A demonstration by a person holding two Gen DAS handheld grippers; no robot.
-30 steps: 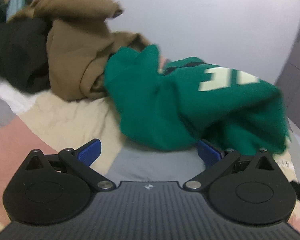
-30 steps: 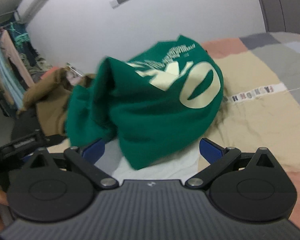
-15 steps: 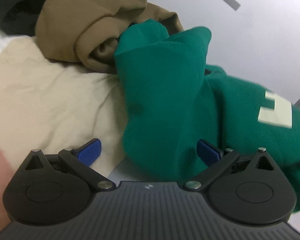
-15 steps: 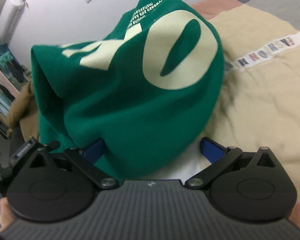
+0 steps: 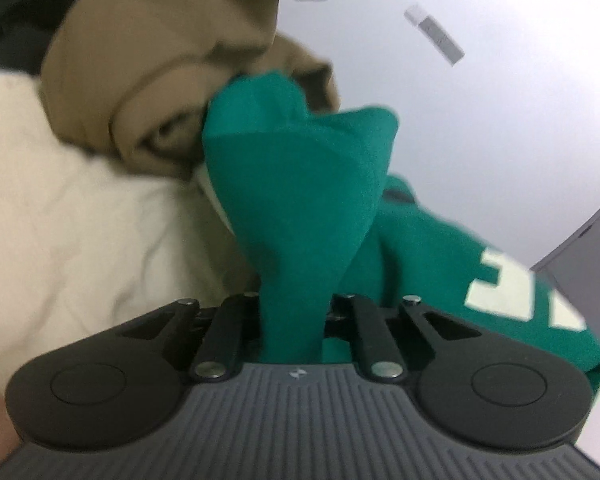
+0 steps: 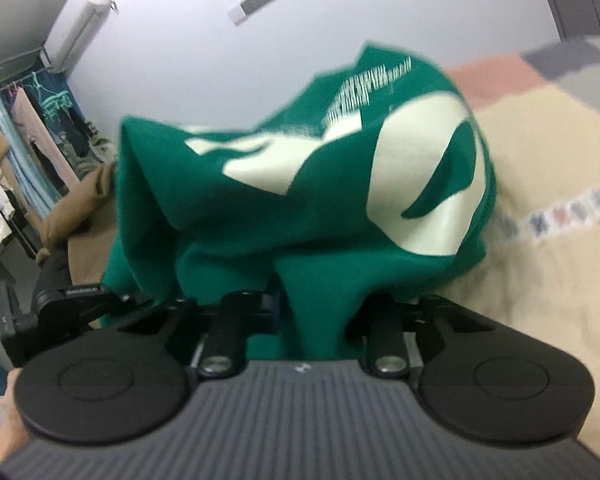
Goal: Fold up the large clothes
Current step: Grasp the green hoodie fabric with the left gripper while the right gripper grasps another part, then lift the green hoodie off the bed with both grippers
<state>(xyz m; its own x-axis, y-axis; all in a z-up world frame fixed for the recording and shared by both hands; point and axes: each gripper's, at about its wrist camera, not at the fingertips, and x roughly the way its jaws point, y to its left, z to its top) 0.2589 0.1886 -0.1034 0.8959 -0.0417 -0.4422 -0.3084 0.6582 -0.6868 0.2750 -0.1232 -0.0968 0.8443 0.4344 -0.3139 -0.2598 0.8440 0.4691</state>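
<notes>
A crumpled green sweatshirt [image 5: 300,208] with large cream lettering lies bunched on the bed. My left gripper [image 5: 294,320] is shut on a fold of its green cloth, which rises out of the jaws. In the right wrist view the green sweatshirt [image 6: 300,208] fills the middle, and my right gripper [image 6: 314,320] is shut on another fold of it. The fingertips of both grippers are hidden by cloth. My left gripper also shows at the left of the right wrist view [image 6: 72,300].
A brown garment [image 5: 160,60] is heaped behind the sweatshirt, touching it, with a dark garment [image 5: 8,8] beyond. The bed cover [image 6: 540,208] has cream, pink and grey patches. Hanging clothes [image 6: 28,168] stand at the far left by the wall.
Both grippers were open beside the sweatshirt; they moved in and have shut on folds of its cloth. The sweatshirt is now pulled up into peaks at both jaws.
</notes>
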